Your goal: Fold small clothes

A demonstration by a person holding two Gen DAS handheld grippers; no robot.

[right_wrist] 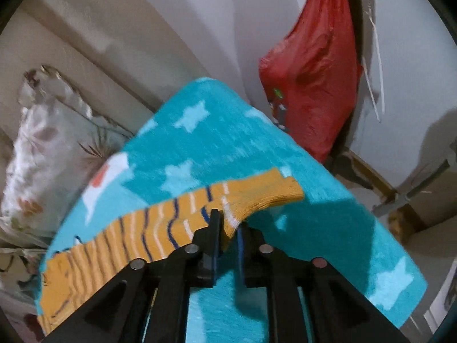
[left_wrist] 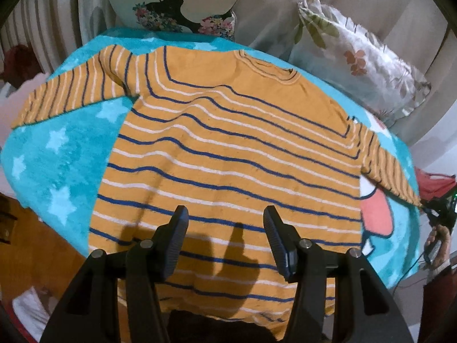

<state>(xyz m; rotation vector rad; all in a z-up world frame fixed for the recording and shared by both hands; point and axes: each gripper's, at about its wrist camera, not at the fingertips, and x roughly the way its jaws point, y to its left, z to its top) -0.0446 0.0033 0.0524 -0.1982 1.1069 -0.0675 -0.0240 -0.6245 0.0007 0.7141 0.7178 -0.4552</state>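
Here your left hand-held gripper [left_wrist: 225, 217] hangs over the lower body of the sweater [left_wrist: 228, 154] with its two black fingers [left_wrist: 177, 234] spread wide apart, nothing between them; their shadow falls on the knit just ahead. The orange sweater, banded in navy and white, lies flat and face-down-or-up I cannot tell, neckline [left_wrist: 268, 68] at the far side, hem nearest you. Its one sleeve [left_wrist: 71, 91] stretches out to the left, the other sleeve [left_wrist: 382, 168] runs off to the right edge, where your right hand-held gripper [left_wrist: 437, 208] shows small and dark at the cuff.

In the right wrist view, your right hand-held gripper [right_wrist: 228, 220] is pressed together on that sleeve [right_wrist: 160, 228] close to its cuff [right_wrist: 274, 191]; the cloth is pinched between the jaws and raised off the surface, the plain orange cuff drooping past the fingertips to the right. The picture is blurred.

Beneath the garment is a turquoise blanket [left_wrist: 57, 165] printed with pale stars, with a white and pink figure [left_wrist: 374, 214] showing beside the right sleeve. Beyond the blanket stand a floral pillow [left_wrist: 360, 63] and a cushion with a dark silhouette print [left_wrist: 182, 8]. A red bag [right_wrist: 311, 80] hangs against the wall past the blanket's far corner.
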